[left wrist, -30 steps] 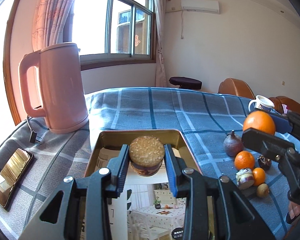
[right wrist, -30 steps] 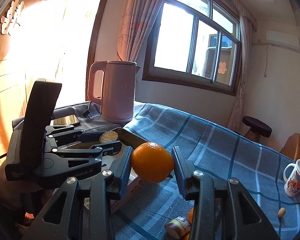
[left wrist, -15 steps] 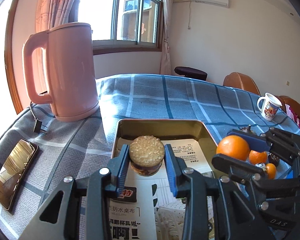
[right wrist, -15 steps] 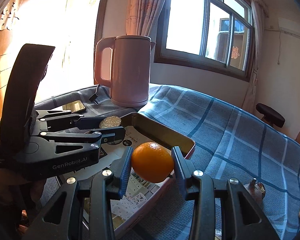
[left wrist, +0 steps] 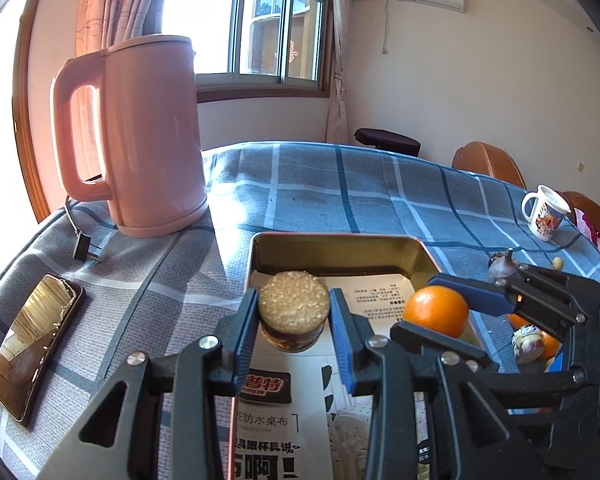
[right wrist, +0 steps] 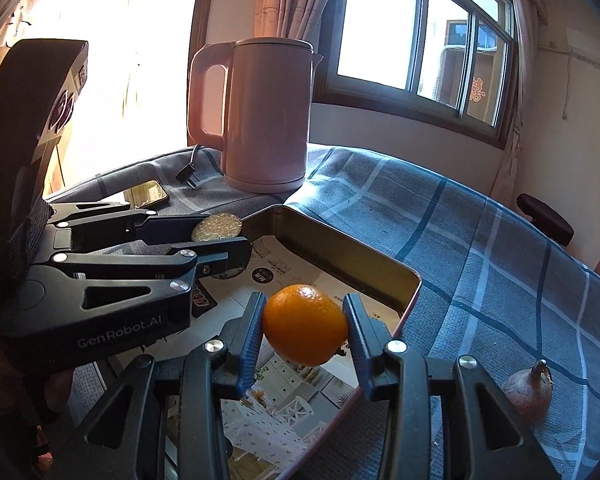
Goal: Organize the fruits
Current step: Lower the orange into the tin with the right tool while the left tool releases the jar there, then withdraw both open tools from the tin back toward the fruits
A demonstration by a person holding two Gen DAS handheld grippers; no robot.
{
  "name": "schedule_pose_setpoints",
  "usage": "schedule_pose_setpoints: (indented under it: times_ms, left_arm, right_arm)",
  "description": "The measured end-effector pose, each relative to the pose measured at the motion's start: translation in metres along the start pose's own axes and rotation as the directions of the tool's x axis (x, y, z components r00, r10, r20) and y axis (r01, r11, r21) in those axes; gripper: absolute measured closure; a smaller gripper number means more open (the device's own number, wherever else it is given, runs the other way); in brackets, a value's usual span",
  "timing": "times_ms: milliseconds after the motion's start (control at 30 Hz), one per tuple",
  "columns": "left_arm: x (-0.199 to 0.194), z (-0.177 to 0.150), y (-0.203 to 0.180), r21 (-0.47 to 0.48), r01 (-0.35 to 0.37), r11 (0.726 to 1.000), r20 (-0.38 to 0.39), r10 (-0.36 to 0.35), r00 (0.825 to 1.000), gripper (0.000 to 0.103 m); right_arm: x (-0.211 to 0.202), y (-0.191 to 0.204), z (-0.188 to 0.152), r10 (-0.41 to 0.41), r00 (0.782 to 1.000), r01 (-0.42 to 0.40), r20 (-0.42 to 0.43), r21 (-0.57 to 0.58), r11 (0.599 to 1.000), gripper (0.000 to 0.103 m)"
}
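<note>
Orange (right wrist: 305, 330), centre of the right wrist frame: we judge it firm, fairly light, with a waxy rind that could roll between flat pads. Best hold is across its widest middle, and that is where we have it. Right gripper (right wrist: 305, 336) stands partly closed, both blue pads pressed on the fruit's sides, carrying it above the paper-lined gold tray (right wrist: 374, 270), near the tray's right-hand rim.

Left gripper (left wrist: 294, 318), lower centre of the left wrist frame, is drawn narrow onto a small round item with a grainy tan top (left wrist: 293, 307) and a dark band below. We cannot tell what fruit it is, if any. It looks rigid and light; the pads clamp its sides, over the tray's far end.

Loose small fruits (left wrist: 534, 340) lie on the checked cloth at right of the left wrist frame, outside the tray.
</note>
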State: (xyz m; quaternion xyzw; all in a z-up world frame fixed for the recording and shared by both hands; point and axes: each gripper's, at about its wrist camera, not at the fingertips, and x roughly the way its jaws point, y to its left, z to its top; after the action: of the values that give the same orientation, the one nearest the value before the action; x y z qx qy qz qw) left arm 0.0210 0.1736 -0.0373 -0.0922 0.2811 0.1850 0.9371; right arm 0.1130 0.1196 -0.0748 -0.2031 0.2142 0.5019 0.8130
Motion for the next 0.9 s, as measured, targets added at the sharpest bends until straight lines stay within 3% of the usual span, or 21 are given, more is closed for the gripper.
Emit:
schedule_pose_setpoints:
  times_ms: [200, 233, 300, 367, 500, 667, 900]
  left_arm:
    - [-0.002, 0.0, 0.001, 0.0, -0.01, 1.0, 0.009, 0.01, 1.0, 0.064]
    - [-0.003, 0.0, 0.001, 0.001, -0.012, 1.0, 0.016, 0.012, 1.0, 0.06]
    - [-0.007, 0.0, 0.001, -0.004, -0.026, 1.0, 0.036, 0.026, 0.999, 0.044]
    - [-0.012, 0.0, 0.003, -0.018, -0.035, 0.999, 0.06, 0.036, 0.998, 0.03]
    - [-0.022, -0.001, 0.004, -0.038, -0.007, 0.999, 0.103, 0.011, 0.995, 0.029]
    - [-0.03, -0.004, -0.014, -0.03, 0.05, 0.998, 0.134, -0.046, 0.99, 0.023]
    - [-0.038, -0.009, -0.048, 0.031, 0.101, 0.994, 0.139, -0.104, 0.985, 0.022]
  right_arm:
    - [0.004, -0.001, 0.001, 0.01, 1.0, -0.01, -0.013, 0.007, 1.0, 0.061]
    - [0.004, -0.001, 0.001, 0.009, 1.0, -0.009, -0.014, 0.007, 1.0, 0.059]
    - [0.002, -0.002, 0.001, -0.004, 1.0, 0.004, -0.002, 0.012, 1.0, 0.041]
    - [-0.002, -0.004, 0.001, -0.013, 1.0, 0.012, 0.018, 0.025, 1.0, 0.036]
    - [-0.018, -0.01, -0.008, -0.049, 0.998, 0.047, 0.036, 0.032, 0.998, 0.036]
    - [-0.067, -0.037, -0.029, -0.14, 0.988, 0.134, 0.07, 0.085, 0.987, 0.036]
    - [-0.123, -0.079, -0.081, -0.28, 0.96, 0.275, -0.002, 0.197, 0.941, 0.036]
